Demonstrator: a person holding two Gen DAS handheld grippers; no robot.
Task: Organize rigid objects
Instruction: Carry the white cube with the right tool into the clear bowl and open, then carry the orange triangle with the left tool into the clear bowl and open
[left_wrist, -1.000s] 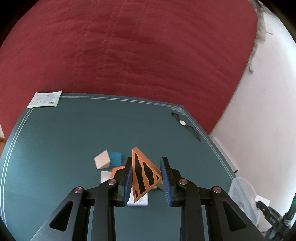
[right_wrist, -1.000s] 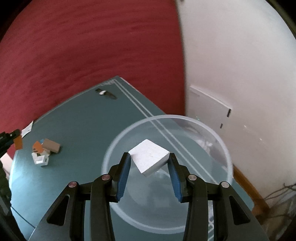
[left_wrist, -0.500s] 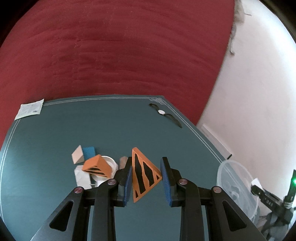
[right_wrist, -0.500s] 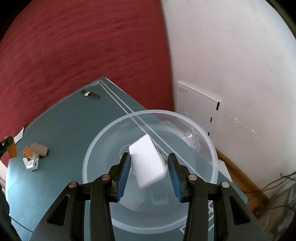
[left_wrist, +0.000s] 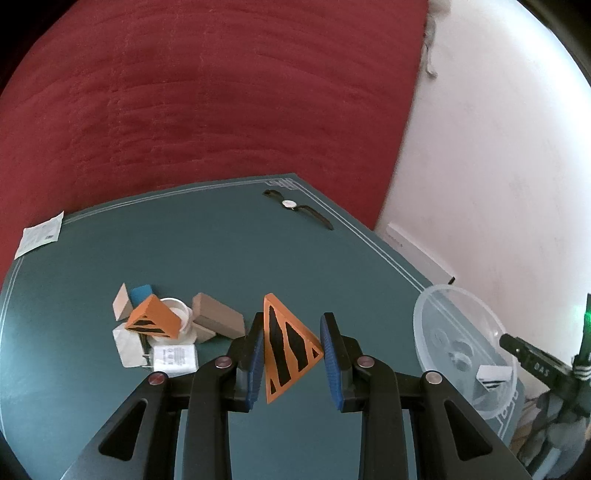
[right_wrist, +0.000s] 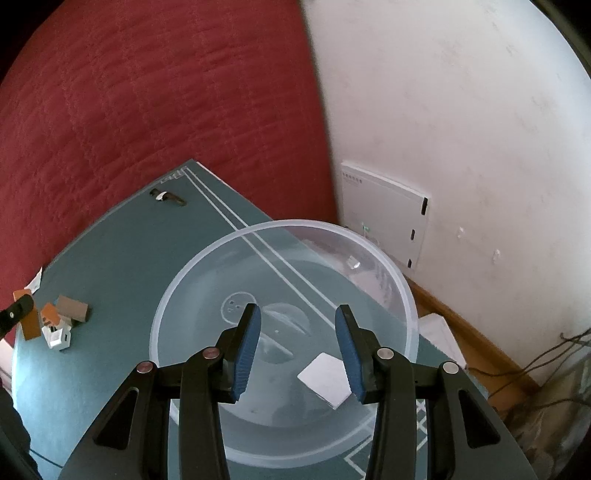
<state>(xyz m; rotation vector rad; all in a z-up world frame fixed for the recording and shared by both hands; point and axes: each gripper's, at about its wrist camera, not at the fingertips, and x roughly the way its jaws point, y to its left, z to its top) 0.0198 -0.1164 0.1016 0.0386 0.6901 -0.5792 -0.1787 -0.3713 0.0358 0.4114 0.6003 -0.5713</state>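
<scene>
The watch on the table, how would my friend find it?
Start at the green table and look to its far corner, near the red blanket. The watch lies flat there, alone, away from the pile of blocks. It is the only thing with a round white face and dark straps.

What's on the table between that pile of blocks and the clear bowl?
Nothing rests there: in the left wrist view, bare green table runs from the pile to the bowl. Only the held orange triangle hangs above it.

White block (right_wrist: 325, 380) partly hidden behind the right tongs' pad (right_wrist: 351, 354); clear bowl's (right_wrist: 406, 295) near rim hidden by the tongs.
</scene>
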